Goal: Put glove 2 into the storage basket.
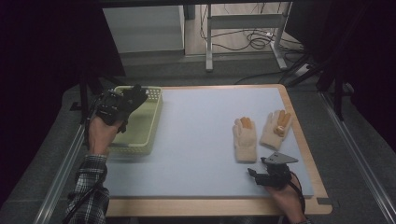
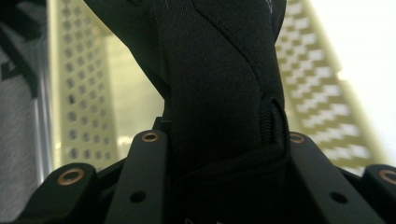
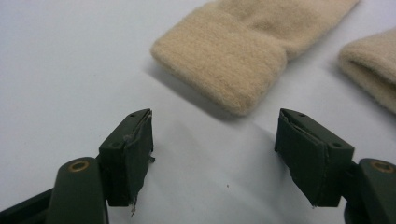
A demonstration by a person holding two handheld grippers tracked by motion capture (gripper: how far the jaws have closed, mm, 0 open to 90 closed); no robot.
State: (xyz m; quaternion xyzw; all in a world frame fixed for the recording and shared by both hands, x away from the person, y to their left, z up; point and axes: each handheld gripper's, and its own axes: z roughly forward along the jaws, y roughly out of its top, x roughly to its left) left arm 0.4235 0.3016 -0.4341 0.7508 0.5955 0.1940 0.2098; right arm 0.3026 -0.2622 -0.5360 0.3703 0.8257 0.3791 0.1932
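My left gripper (image 1: 122,104) is shut on a black glove (image 1: 133,96), held up over the near-left part of a pale green perforated basket (image 1: 154,122). In the left gripper view the black glove (image 2: 219,79) rises between the jaws of the left gripper (image 2: 219,140), with the basket wall (image 2: 74,93) behind. Two cream knitted gloves with orange fingertips lie flat at the right, one (image 1: 245,138) nearer the middle and one (image 1: 276,128) beside it. My right gripper (image 1: 254,176) stands open just in front of them. Its jaws (image 3: 215,140) face the nearer cuff (image 3: 229,56), with nothing between them.
A light blue mat (image 1: 196,140) covers the wooden table (image 1: 210,205). The basket stands at the mat's left edge. The second cream cuff (image 3: 373,70) lies to the right. Beyond the table are a desk frame (image 1: 243,28) and cables on the floor.
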